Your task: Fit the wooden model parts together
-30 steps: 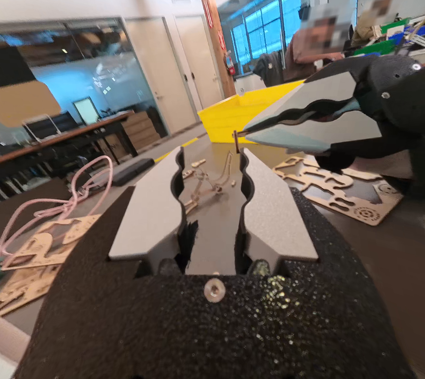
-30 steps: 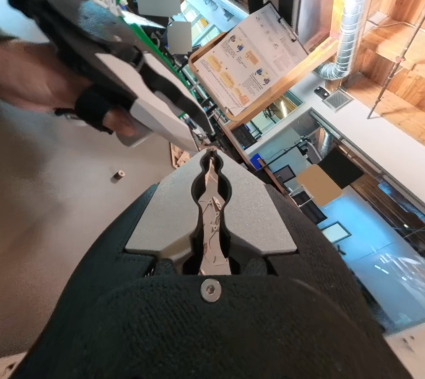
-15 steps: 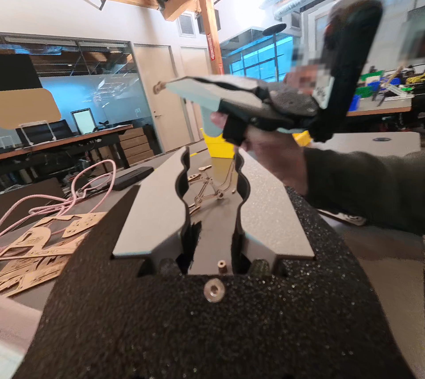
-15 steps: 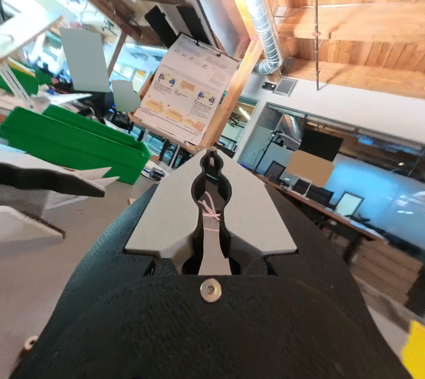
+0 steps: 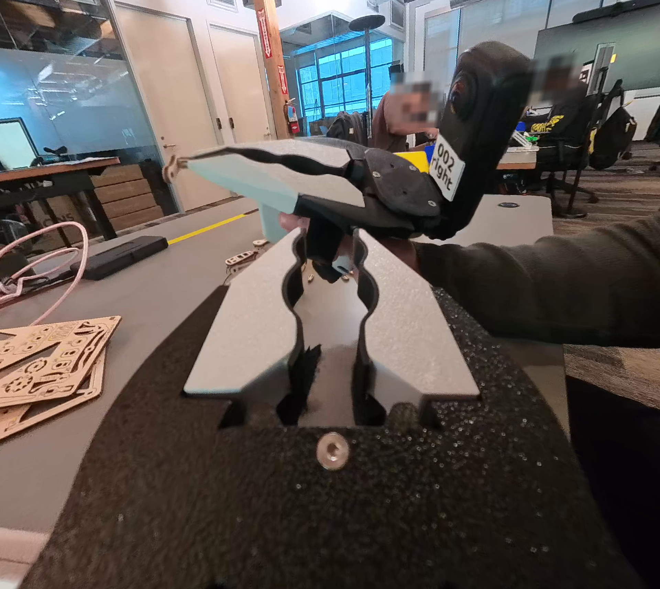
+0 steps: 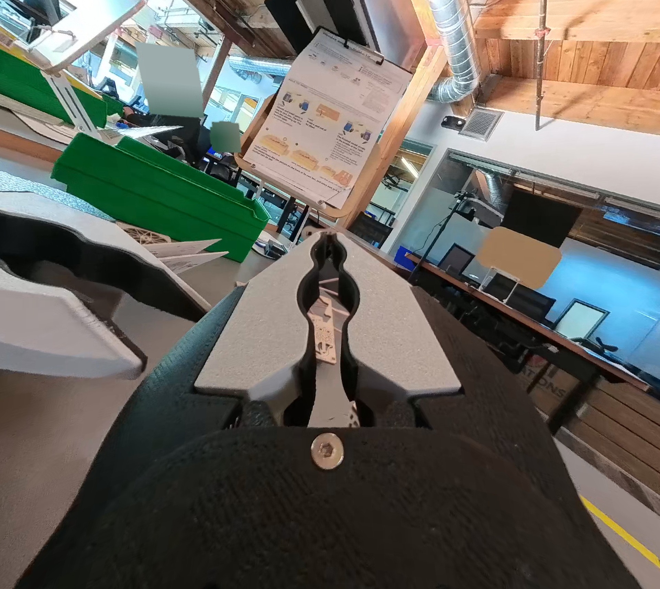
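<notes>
My left gripper (image 5: 328,240) is open and empty, low over the grey table (image 5: 171,289). My right gripper (image 5: 189,162) is held in the air in front of it, pointing left, shut on a small wooden part (image 5: 173,169) that sticks out past its tips. In the right wrist view the right gripper (image 6: 326,235) is shut, and the part hardly shows there. A few small loose wooden parts (image 5: 246,254) lie on the table beyond my left fingers. Laser-cut wooden sheets (image 5: 53,357) lie at the left; one also shows between the right fingers (image 6: 325,332).
A black case (image 5: 121,252) and a pink cable (image 5: 76,257) lie at the far left. A green bin (image 6: 160,193) and an instruction board (image 6: 321,129) stand behind the table. The left gripper's finger (image 6: 64,332) fills the left of the right wrist view. A person's sleeve (image 5: 535,286) crosses at the right. There is about 9 cm between the tips of the two grippers.
The right gripper has risen from the table with the small wooden part and swung left, level in the air. The left gripper stayed open and turned a little to the right.
</notes>
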